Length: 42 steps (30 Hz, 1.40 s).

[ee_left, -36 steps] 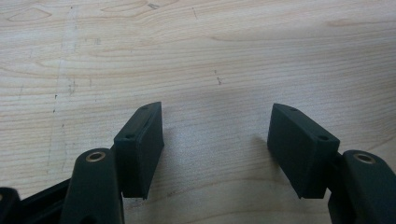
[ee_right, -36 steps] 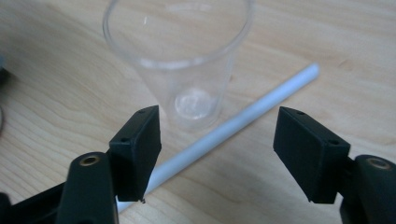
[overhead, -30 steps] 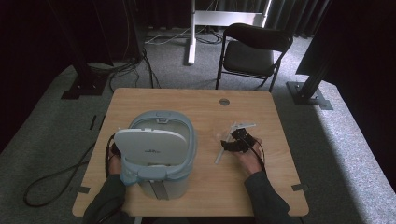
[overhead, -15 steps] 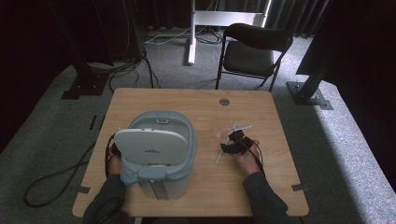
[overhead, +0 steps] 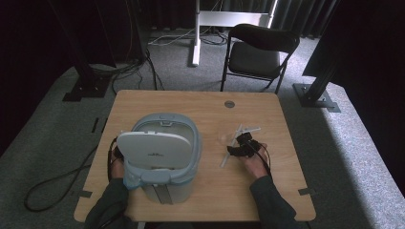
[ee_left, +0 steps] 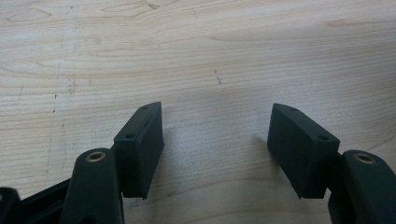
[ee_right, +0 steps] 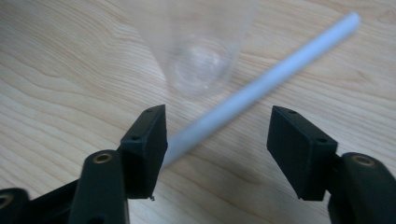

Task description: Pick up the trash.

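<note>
Standing near the right gripper (ee_right: 217, 154), jaws spread: clear empty cup (ee_right: 198, 44), white straw (ee_right: 261, 84); left gripper (ee_left: 217, 149) likewise spread; no legible writing.

Open right gripper (ee_right: 217, 154) over white straw (ee_right: 261, 84), clear cup (ee_right: 198, 46) beyond

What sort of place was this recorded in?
Probably a studio or lab set up for recording: black curtains around a lone wooden table, metal stand bases and loose cables on grey carpet.

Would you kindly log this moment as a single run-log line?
left tool: open, over bare table | right tool: open, astride white straw | clear cup: just beyond | nothing gripped
</note>
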Motion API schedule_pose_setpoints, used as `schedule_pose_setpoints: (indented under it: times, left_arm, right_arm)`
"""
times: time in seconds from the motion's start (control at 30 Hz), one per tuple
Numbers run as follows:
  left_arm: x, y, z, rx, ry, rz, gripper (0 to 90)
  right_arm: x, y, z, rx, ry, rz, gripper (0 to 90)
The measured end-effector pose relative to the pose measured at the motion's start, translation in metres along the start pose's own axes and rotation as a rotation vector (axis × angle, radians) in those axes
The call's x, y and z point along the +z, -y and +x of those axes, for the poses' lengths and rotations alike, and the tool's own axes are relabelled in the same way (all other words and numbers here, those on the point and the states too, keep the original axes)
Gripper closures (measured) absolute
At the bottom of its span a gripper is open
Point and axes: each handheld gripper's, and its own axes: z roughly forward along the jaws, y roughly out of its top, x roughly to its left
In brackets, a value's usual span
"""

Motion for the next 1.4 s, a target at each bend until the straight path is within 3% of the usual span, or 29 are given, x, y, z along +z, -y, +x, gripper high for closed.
schedule_pose_setpoints:
  times: [0.2,0.3,0.8,1.1,1.23,1.4]
  left_arm:
    - [0.0,0.0,0.0,0.0,0.0,0.0,36.2]
    - [0.0,0.0,0.0,0.0,0.0,0.0,36.2]
    - [0.0,0.0,0.0,0.002,0.0,0.001,36.2]
    - [0.0,0.0,0.0,0.001,0.0,0.001,36.2]
    - [0.0,0.0,0.0,0.001,0.0,0.0,36.2]
    - [0.0,0.0,0.0,0.001,0.0,0.001,36.2]
  right_arm:
    - [0.009,0.001,0.003,-0.019,0.023,0.044,34.4]
    - [0.009,0.001,0.001,-0.033,0.031,0.056,38.5]
    - [0.0,0.005,-0.013,0.013,0.028,0.115,64.5]
    - [-0.002,0.001,-0.014,-0.02,0.061,0.179,72.9]
    - [-0.001,0.0,-0.012,-0.027,0.062,0.188,77.9]
    - [-0.001,0.001,-0.016,-0.002,0.059,0.176,79.0]
